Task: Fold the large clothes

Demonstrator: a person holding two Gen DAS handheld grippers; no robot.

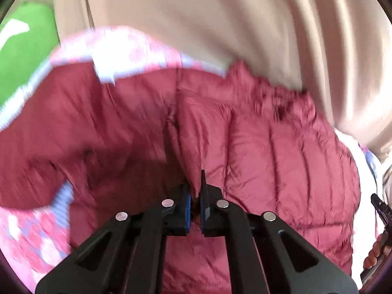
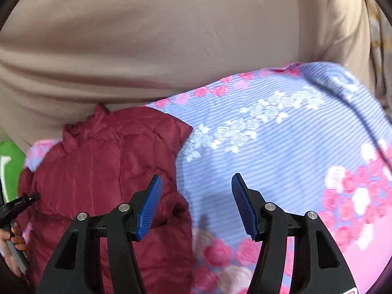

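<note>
A dark red quilted puffer jacket (image 1: 269, 147) lies spread on a floral bedsheet (image 2: 269, 147). My left gripper (image 1: 194, 182) is shut on a raised fold of the jacket near its middle seam, with red fabric pinched between the blue pads. In the right wrist view the jacket (image 2: 103, 152) lies at the left, collar toward the back. My right gripper (image 2: 196, 178) stands open above the jacket's right edge and the sheet, with nothing between its fingers. The left gripper (image 2: 22, 202) shows at that view's left edge, held by a hand.
A beige cloth (image 2: 147, 36) bulges across the back behind the jacket. A green item (image 1: 22, 56) with white marking sits at the far left. The blue and pink rose-patterned sheet stretches to the right. The right gripper's tip (image 1: 378, 205) shows at the left wrist view's right edge.
</note>
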